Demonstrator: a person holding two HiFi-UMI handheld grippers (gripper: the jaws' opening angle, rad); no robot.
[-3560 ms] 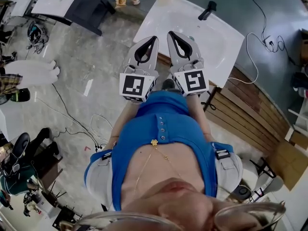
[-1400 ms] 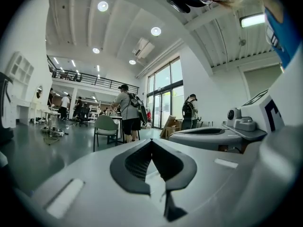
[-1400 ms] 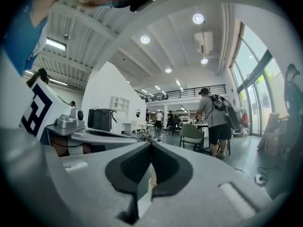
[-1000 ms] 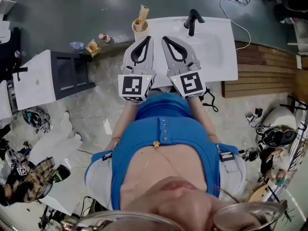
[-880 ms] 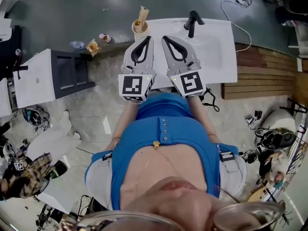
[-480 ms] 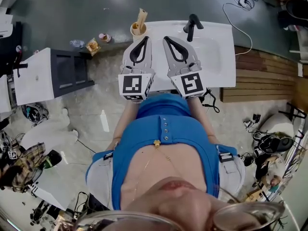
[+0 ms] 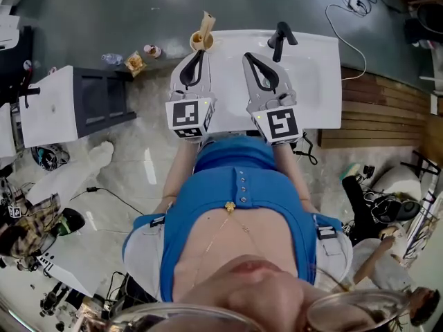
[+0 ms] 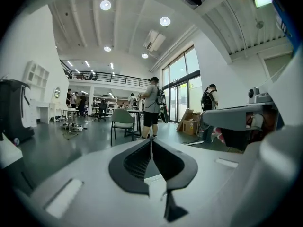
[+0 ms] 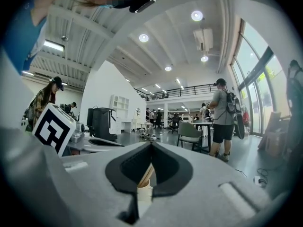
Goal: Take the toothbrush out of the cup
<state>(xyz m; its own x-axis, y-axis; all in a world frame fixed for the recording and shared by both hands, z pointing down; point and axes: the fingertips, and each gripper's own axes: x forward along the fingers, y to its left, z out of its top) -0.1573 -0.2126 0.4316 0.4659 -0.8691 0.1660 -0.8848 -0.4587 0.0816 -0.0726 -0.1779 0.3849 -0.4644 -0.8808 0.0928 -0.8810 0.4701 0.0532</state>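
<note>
A pale cup (image 7: pixel 201 42) stands at the white washbasin's (image 7: pixel 311 75) far left corner, with a wooden toothbrush (image 7: pixel 206 23) sticking up out of it. In the head view my left gripper (image 7: pixel 197 52) points at the basin just below the cup, apart from it. Its jaws are beginning to open, the tips still close together with nothing between them. My right gripper (image 7: pixel 249 56) hangs over the basin to the right, shut and empty. In the right gripper view the cup (image 9: pixel 143 189) and toothbrush (image 9: pixel 147 174) show beyond the jaws, through the gap behind the tips.
A black faucet (image 7: pixel 280 39) rises at the basin's back edge. A black-and-white cabinet (image 7: pixel 83 106) stands to the left, with small packets (image 7: pixel 135 62) on the floor beside it. Wooden boards (image 7: pixel 374 109) lie to the right. People stand in the hall beyond.
My left gripper has shifted left and dropped, so it now points just under the cup. The right gripper has drifted a little right, widening the space between the two.
</note>
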